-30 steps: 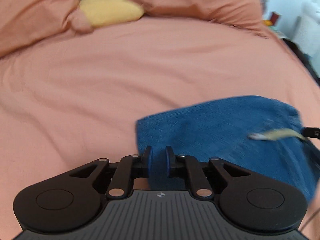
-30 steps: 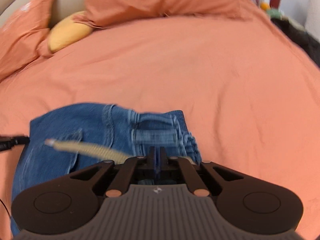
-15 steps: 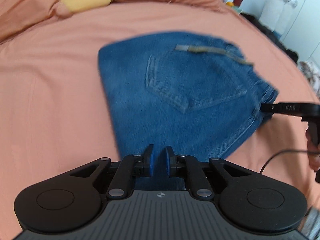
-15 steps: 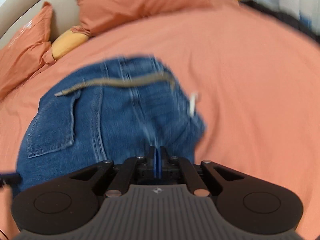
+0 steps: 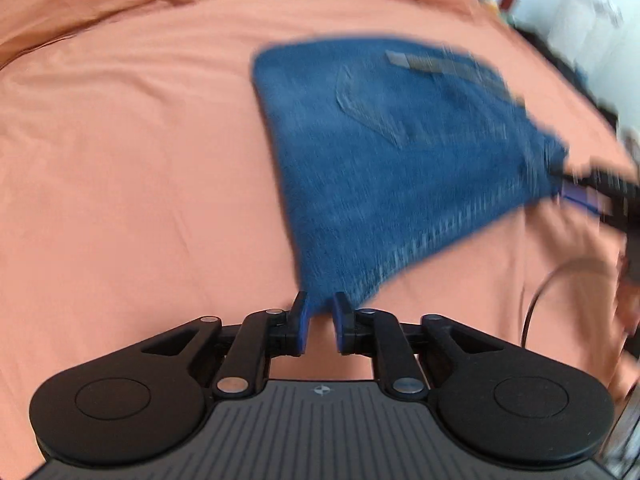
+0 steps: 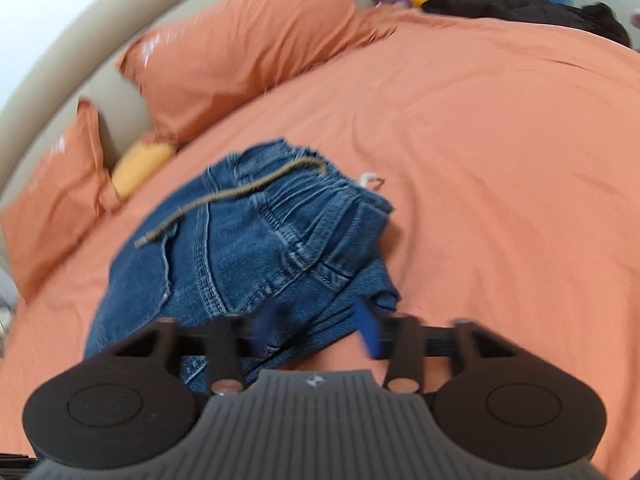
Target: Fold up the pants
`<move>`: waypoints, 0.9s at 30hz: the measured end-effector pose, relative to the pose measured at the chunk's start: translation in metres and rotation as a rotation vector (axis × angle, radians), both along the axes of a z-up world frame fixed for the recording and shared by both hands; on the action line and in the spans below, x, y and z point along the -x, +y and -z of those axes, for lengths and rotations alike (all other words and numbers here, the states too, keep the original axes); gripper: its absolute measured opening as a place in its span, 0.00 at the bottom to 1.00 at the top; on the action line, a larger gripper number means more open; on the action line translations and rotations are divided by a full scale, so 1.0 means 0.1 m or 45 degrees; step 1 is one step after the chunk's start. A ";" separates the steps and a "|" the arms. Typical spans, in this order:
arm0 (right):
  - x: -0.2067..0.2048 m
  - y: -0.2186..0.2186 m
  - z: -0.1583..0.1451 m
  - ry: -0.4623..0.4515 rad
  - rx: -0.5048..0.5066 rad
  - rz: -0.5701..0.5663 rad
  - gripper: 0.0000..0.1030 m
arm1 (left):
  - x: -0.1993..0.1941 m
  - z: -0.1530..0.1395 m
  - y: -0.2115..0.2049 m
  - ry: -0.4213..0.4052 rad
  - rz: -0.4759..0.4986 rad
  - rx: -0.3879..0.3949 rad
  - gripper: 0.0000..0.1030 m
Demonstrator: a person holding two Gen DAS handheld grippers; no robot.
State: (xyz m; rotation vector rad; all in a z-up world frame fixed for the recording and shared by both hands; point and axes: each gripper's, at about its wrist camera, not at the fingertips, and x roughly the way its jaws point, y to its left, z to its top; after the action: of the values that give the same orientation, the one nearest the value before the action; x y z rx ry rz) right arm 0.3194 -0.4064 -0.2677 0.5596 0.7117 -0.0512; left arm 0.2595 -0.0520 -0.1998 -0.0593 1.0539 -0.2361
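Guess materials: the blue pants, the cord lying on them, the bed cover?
Pants: denim, likely cotton; twill grain, pale double topstitching, belt loops.
Cord: braided khaki drawstring, apparently metal-tipped; fibre unclear.
Bed cover: matte woven orange fabric, probably cotton; soft wrinkles, no sheen.

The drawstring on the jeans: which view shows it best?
The right wrist view. There the tan drawstring runs sharp and whole across the folded jeans, from its metal tip to the waistband. The left wrist view shows it only as a blurred grey-brown streak near the jeans' far edge.
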 end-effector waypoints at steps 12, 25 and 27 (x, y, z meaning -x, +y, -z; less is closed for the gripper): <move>-0.19 -0.39 0.15 -0.059 -0.201 0.152 0.69 | -0.81 -0.11 0.17 -0.021 -0.233 0.208 0.60; -0.40 -0.60 0.49 -0.072 -0.409 0.103 0.52 | -1.35 0.17 0.07 0.052 -0.173 0.150 0.69; -0.41 -0.60 0.51 -0.078 -0.411 0.093 0.51 | -1.41 0.20 0.06 0.053 -0.177 0.164 0.72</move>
State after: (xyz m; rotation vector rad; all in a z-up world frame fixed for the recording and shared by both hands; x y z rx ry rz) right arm 0.3602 -0.4663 -0.3183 0.8930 0.6433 0.0133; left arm 0.4002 -0.0456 -0.2203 -0.2538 1.0703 -0.1774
